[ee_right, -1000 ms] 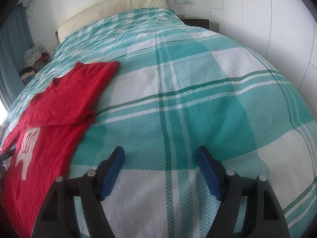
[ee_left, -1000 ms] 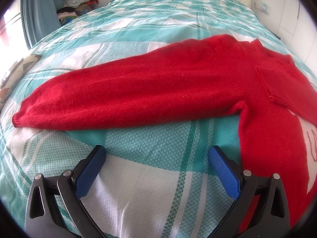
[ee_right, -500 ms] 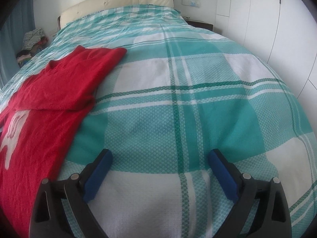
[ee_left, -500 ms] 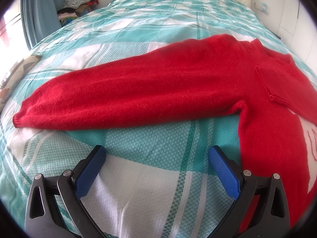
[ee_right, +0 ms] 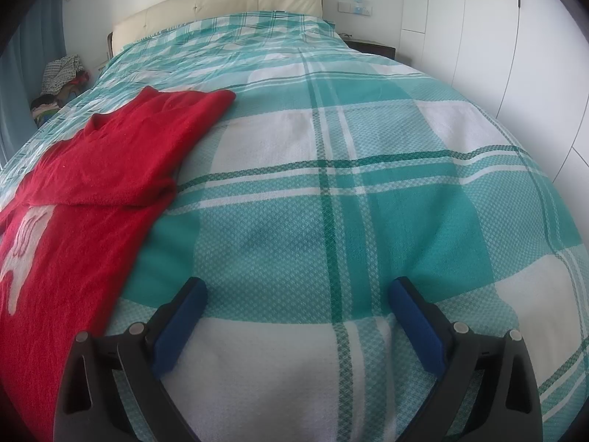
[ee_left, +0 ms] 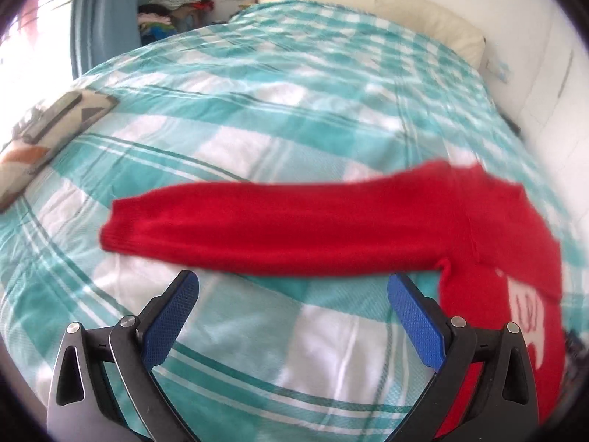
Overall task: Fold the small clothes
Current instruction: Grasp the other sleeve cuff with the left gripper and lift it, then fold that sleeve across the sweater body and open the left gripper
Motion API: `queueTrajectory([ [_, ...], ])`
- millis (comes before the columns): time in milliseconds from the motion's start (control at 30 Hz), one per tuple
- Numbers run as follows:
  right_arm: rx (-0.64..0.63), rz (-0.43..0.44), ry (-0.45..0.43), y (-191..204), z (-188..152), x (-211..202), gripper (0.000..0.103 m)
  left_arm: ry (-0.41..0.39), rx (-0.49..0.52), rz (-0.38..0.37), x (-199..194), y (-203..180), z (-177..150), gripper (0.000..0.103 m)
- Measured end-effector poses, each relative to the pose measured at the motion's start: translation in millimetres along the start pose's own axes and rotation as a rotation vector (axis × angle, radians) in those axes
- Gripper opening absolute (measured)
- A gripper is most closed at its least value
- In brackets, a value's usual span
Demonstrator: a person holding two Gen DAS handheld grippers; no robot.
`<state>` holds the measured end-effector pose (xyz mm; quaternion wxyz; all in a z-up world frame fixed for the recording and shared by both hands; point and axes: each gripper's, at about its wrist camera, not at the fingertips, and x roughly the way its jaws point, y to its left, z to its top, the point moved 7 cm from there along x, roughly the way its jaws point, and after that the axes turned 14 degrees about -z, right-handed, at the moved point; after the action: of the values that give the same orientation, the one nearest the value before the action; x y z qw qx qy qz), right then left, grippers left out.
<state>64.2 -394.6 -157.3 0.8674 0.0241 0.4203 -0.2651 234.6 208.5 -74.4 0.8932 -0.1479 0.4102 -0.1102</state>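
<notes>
Hovering wide open, gripping nothing: left gripper (ee_left: 292,294) just short of red sweater (ee_left: 313,228) sleeve on checked bedspread (ee_left: 257,118); right gripper (ee_right: 298,305) likewise. Risking pinching bedspread along with sleeve.

The red sweater (ee_left: 331,228) is showing as a soft, fuzzy, matt knit, with a flat white motif (ee_right: 20,243) at the left edge of the right wrist view. The bedspread (ee_right: 368,191) under it is looking like a coarse woven cloth with a waffled, matt texture, while the headboard (ee_right: 221,3) at the top is appearing as smooth padded cream upholstery. Both grippers, left (ee_left: 292,311) and right (ee_right: 298,313), are showing matt black plastic arms, small shiny metal rivets and blue pads (ee_left: 169,320) with a fine dimpled grip surface.
</notes>
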Motion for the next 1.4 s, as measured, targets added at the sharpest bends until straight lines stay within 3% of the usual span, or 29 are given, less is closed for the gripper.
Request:
queueTrajectory([
  [100, -0.001, 0.0, 0.0, 0, 0, 0, 0.099, -0.023, -0.192, -0.047, -19, 65, 32, 0.103],
  [233, -0.005, -0.004, 0.001, 1, 0, 0, 0.099, 0.06, -0.353, -0.029, -6, 138, 41, 0.102],
  [367, -0.011, -0.01, 0.003, 1, 0, 0, 0.1, 0.143, -0.432, -0.03, 22, 167, 20, 0.101],
  [500, -0.011, -0.01, 0.002, 1, 0, 0, 0.1, 0.111, -0.415, -0.031, 33, 168, 18, 0.099],
  [533, -0.011, -0.009, 0.003, 1, 0, 0, 0.1, 0.11, -0.397, -0.047, 36, 162, 20, 0.089],
  [567, -0.011, -0.009, 0.003, 1, 0, 0, 0.1, 0.12, -0.384, -0.059, 39, 156, 20, 0.07],
  [600, -0.012, -0.01, 0.003, 1, 0, 0, 0.1, 0.136, -0.377, -0.05, 42, 155, 21, 0.06],
  [667, -0.013, -0.012, 0.003, 1, 0, 0, 0.1, 0.151, -0.358, -0.01, 46, 151, 19, 0.016],
  [700, -0.013, -0.012, 0.004, 1, 0, 0, 0.1, 0.153, -0.362, -0.01, 47, 150, 19, 0.01],
  [767, -0.013, -0.012, 0.004, 1, 1, 0, 0.1, 0.122, -0.367, 0.002, 40, 143, 26, 0.008],
  [867, -0.014, -0.013, 0.004, 1, 1, 1, 0.1, 0.069, -0.242, -0.03, 21, 90, 55, 0.008],
  [967, -0.018, -0.019, 0.005, 1, 1, 1, 0.1, 0.039, -0.059, -0.097, 7, 3, 88, 0.008],
  [1100, -0.02, -0.023, 0.007, 2, 1, 1, 0.1, 0.044, 0.105, -0.245, 6, -121, 112, 0.008],
  [1267, -0.019, -0.021, 0.007, 3, 1, 1, 0.101, 0.111, 0.213, -0.413, 32, -247, 94, 0.008],
  [1400, -0.019, -0.02, 0.007, 3, 2, 2, 0.101, 0.176, 0.279, -0.458, 65, -309, 59, 0.008],
])
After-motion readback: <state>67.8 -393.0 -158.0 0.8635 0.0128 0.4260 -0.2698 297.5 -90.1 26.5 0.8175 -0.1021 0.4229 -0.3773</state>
